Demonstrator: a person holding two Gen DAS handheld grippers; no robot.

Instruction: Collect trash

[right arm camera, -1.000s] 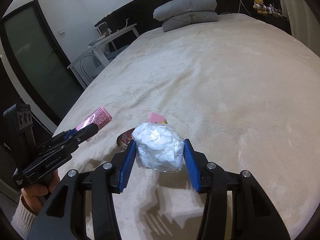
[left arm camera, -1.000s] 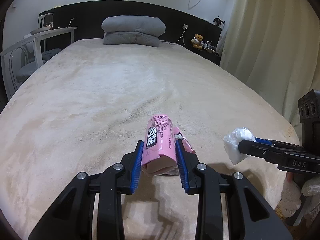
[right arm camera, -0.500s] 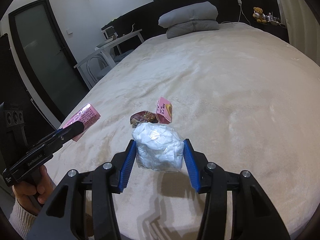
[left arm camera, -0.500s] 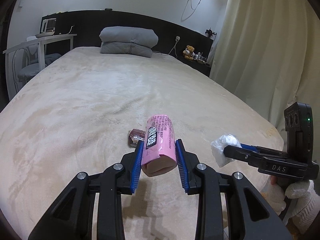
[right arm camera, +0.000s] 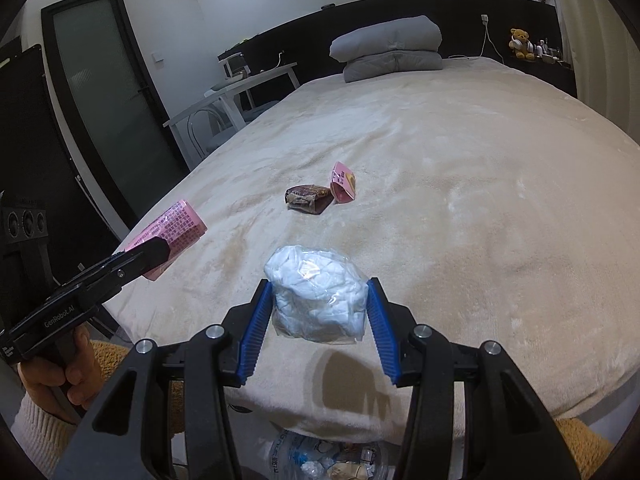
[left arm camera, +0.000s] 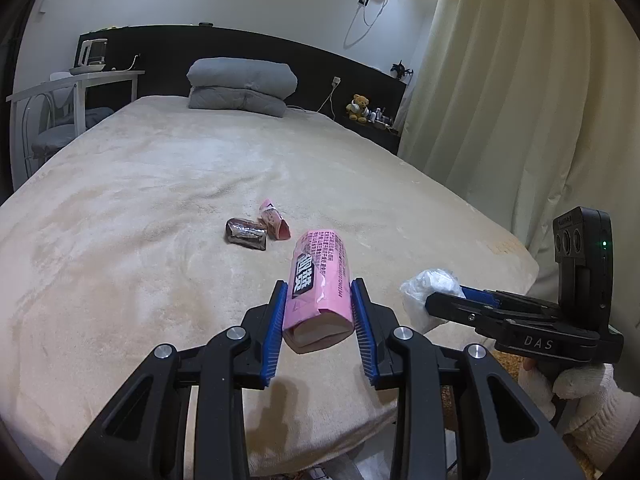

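Your left gripper (left arm camera: 319,314) clamped the pink packet (left arm camera: 320,284) over the bed's (left arm camera: 140,208) foot edge; your right gripper (right arm camera: 320,316) squeezed the white wad (right arm camera: 318,304) beside it. The brown wrapper (left arm camera: 246,234) and pink carton (left arm camera: 274,220) lay touching, farther up the bed.

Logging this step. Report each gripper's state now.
Left gripper: shut on pink packet.
Right gripper: shut on white plastic wad.
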